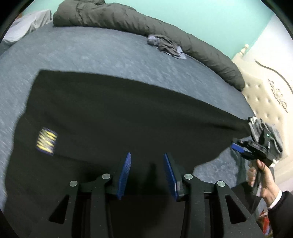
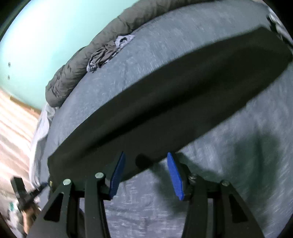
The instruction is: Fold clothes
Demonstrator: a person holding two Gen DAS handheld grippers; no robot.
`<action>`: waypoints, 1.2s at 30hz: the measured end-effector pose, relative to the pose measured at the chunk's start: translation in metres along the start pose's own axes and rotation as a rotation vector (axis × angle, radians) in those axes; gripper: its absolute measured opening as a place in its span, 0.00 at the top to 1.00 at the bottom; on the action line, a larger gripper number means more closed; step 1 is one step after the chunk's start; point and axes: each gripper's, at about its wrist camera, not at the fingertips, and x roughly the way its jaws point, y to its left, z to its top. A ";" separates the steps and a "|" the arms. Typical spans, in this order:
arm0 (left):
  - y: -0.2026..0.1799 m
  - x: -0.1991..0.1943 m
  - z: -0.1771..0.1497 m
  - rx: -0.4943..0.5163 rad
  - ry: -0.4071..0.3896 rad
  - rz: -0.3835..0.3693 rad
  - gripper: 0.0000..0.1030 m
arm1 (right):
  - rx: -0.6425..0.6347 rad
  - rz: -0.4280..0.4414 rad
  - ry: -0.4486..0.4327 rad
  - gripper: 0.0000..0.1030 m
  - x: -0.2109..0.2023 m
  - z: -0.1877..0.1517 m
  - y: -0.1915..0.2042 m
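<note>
Pillow: pale grey pillow (image 1: 27, 25) at the bed's far left corner.
Bed: blue-grey sheet (image 1: 82, 53), dark duvet (image 1: 128, 20) bunched along the teal wall (image 1: 210, 16).
Garment: black garment (image 1: 109, 113) spread flat on the sheet.
My left gripper (image 1: 147, 174): spread wide over the garment, gripping nothing.
My right gripper (image 2: 146, 174): spread wide, empty, at the garment's edge.
Headboard: cream tufted headboard (image 1: 265, 102) on the right.

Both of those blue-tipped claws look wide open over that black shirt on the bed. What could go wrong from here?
Two risks, both guesses. The black garment with a yellow-and-blue patch lies loose on the blue-grey bedsheet; with the left gripper and right gripper both open, nothing holds it, so a fold could slump. Closing low, the blue pads might pinch the sheet along with the cloth. The crumpled grey clothing nearby could get dragged in.
</note>
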 end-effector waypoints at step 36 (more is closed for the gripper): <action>-0.017 0.030 -0.010 0.021 -0.033 -0.035 0.50 | -0.220 -0.173 -0.029 0.44 -0.021 0.064 0.019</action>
